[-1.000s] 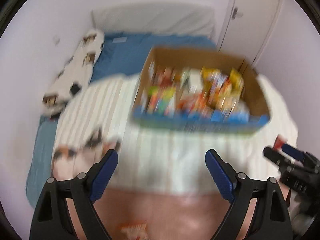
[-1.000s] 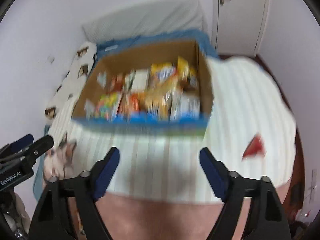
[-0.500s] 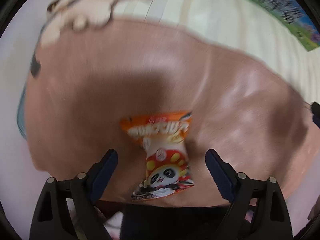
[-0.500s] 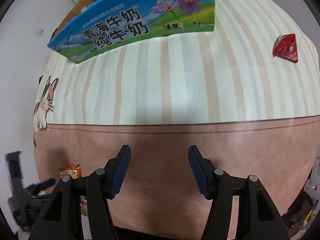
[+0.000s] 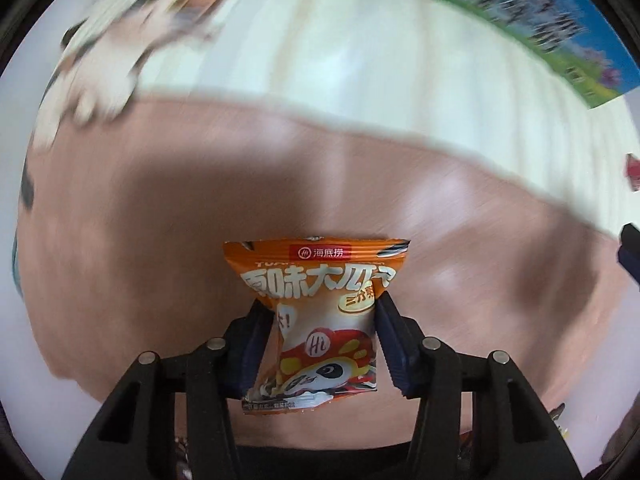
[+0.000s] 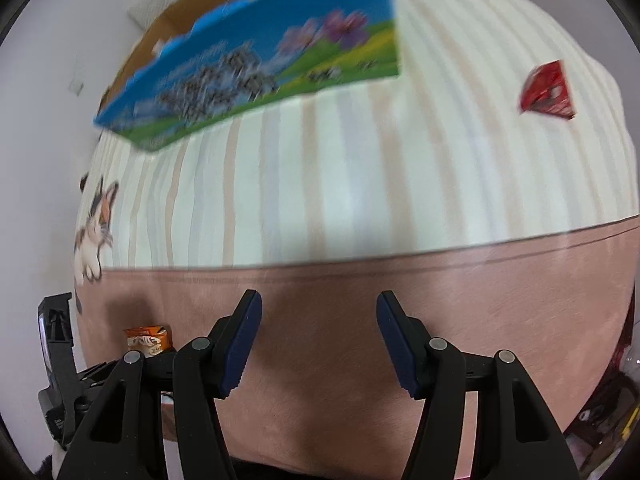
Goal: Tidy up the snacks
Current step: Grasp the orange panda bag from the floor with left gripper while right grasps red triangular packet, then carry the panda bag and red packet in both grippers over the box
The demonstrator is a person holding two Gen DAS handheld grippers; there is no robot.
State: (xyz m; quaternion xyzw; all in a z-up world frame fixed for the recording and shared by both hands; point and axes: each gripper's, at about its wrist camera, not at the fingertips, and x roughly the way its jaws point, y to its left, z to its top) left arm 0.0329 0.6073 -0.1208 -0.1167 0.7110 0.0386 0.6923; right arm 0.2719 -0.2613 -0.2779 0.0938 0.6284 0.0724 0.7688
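My left gripper (image 5: 320,308) is shut on an orange snack packet (image 5: 320,300) with a panda picture, near the front edge of the pink part of the bedspread (image 5: 160,208). The same orange snack packet (image 6: 147,340) shows at the lower left of the right wrist view, beside the left gripper's body. My right gripper (image 6: 318,308) is open and empty above the pink band. A red snack packet (image 6: 546,90) lies on the striped cover to the right. The cardboard snack box (image 6: 256,60) with a blue and green printed side stands at the back.
The bed carries a cream striped cover (image 6: 360,180) with a cat print (image 6: 94,232) at the left. The box side (image 5: 560,32) shows at the top right of the left wrist view. A white wall (image 6: 60,40) lies left of the bed.
My left gripper has closed its fingers on the orange packet, which lay between the open fingers half a second ago. The right gripper has shifted slightly closer to the bed, still open.
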